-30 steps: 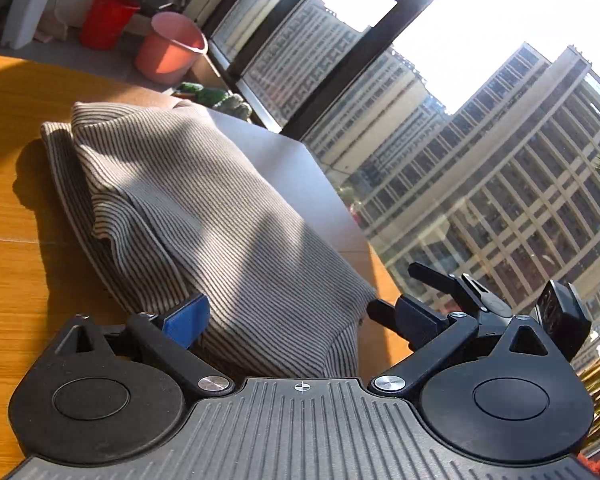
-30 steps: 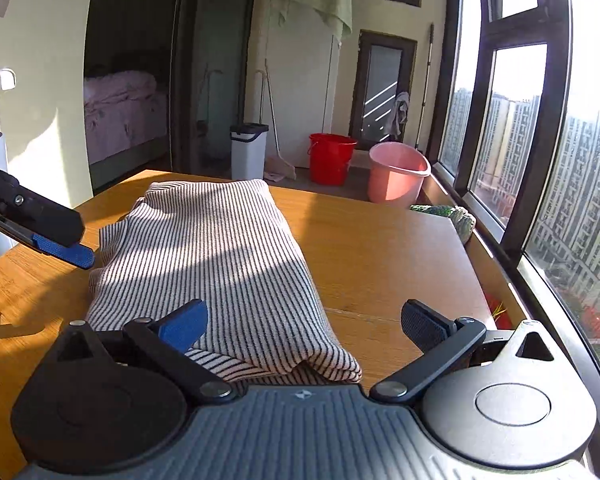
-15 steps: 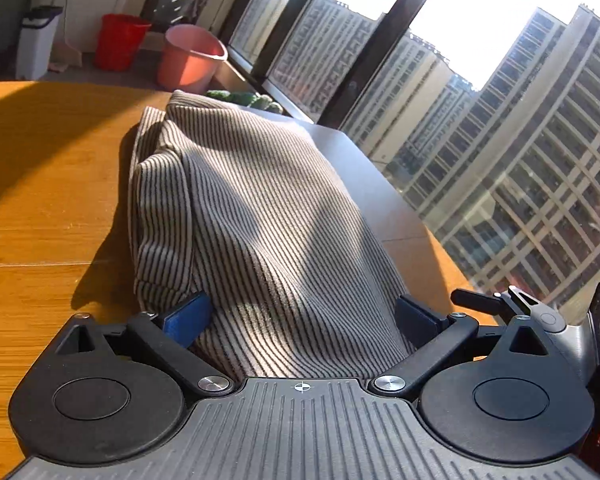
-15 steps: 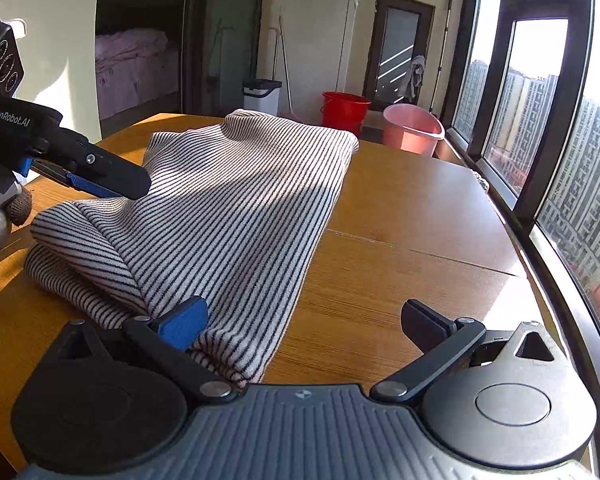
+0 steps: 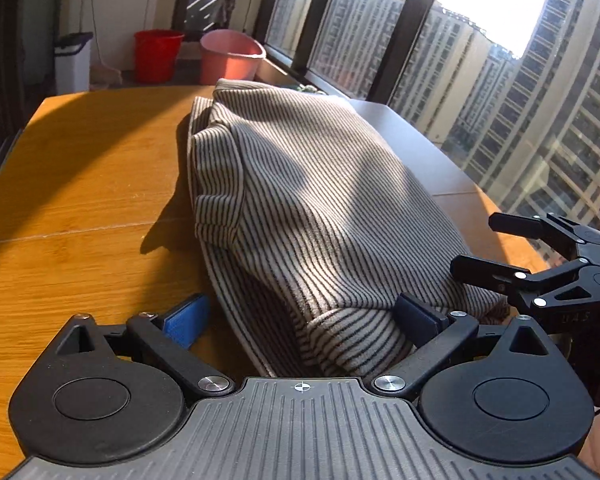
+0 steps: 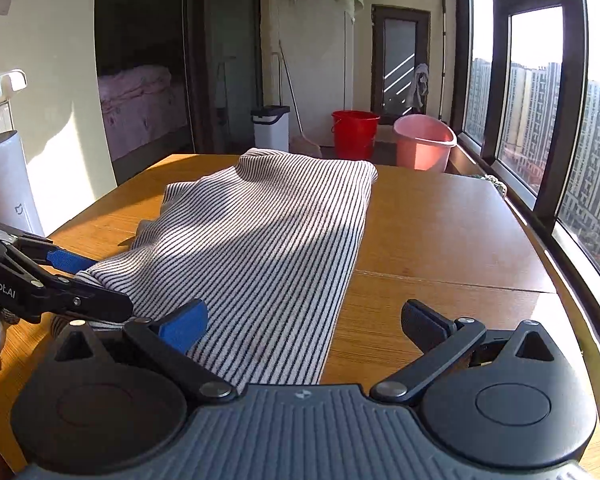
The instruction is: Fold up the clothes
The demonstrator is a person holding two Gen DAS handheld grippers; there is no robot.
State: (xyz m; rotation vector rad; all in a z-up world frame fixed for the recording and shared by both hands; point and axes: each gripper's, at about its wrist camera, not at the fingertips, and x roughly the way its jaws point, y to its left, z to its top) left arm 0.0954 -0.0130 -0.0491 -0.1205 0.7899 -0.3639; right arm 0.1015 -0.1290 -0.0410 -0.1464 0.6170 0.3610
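A folded grey-and-black striped garment [image 5: 300, 200] lies lengthwise on the wooden table [image 5: 80, 208]. My left gripper [image 5: 300, 320] is open, with the garment's bunched near end lying between its fingers. In the right wrist view, the same garment [image 6: 260, 248] stretches away from me. My right gripper [image 6: 304, 324] is open over its near right edge, its blue left pad [image 6: 184, 324] above the cloth and its right finger over bare wood. The left gripper [image 6: 80, 280] shows there at the garment's near-left corner. The right gripper [image 5: 512, 248] shows open at the garment's right side.
Beyond the table's far end stand a red bucket [image 6: 354, 134], a pink bucket [image 6: 424, 148] and a white bin [image 6: 271, 128]. Tall windows [image 6: 540, 100] run along the right edge. A white appliance [image 6: 4, 192] stands at the left. Bare wood [image 6: 440, 240] lies right of the garment.
The left gripper has come down to the garment's near-left corner. The right gripper has shifted so the garment's right edge lies between its fingers. Both stay open.
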